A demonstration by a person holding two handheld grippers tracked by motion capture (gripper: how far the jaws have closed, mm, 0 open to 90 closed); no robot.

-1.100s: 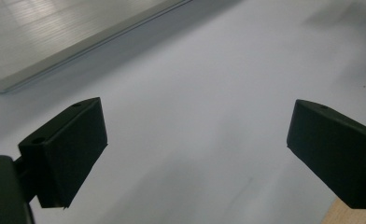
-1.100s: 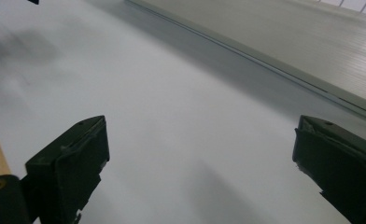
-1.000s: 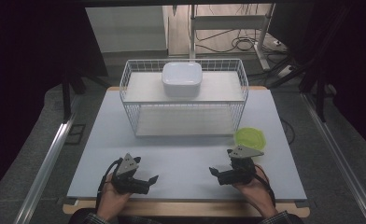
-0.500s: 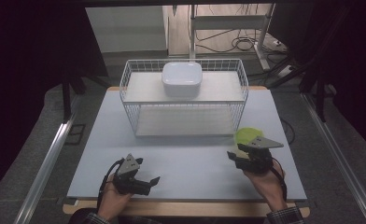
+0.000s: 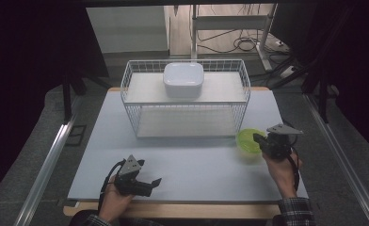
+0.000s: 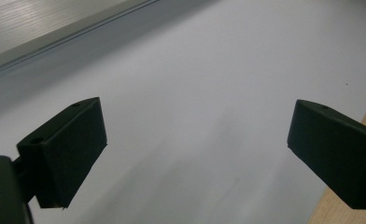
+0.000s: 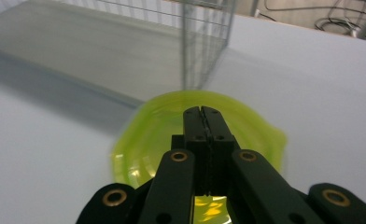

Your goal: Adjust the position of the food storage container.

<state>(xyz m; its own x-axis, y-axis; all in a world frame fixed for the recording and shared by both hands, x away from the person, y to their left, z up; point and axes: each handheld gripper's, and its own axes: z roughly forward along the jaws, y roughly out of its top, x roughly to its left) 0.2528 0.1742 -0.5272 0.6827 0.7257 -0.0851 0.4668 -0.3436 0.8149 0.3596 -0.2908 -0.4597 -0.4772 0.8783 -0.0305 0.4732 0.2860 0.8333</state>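
High view, right claw [image 5: 261, 139]: at the table's right edge, tips at the near rim of the green bowl [image 5: 248, 140], hand behind it.
High view, bowl: on the table [image 5: 192, 160] near its right edge, just off the right front corner of the wire rack [image 5: 185, 101]; whether it rests on the surface or is lifted cannot be told.
High view, rack: toward the far edge of the table; a white dish [image 5: 183, 79] sits on its upper shelf, the lower shelf is bare.
High view, left claw [image 5: 155, 181]: near the front edge, left of centre, low over the table, well apart from bowl and rack.
Left gripper view, left claw [image 6: 195, 154]: jaws spread wide, nothing between them, bare table beneath.
Right gripper view, right claw [image 7: 203, 114]: jaws pressed together with no visible gap; a strip of green shows between them lower down, so it appears clamped on the bowl's [image 7: 144, 140] rim.
Right gripper view, rack [image 7: 204, 42]: corner wires stand just beyond the bowl.
Progress, judged: grasp on the bowl looks made; the bowl is not yet in the rack. Left to do, likely: lift, carry to a shelf, release.
Left claw role, judged: idle.
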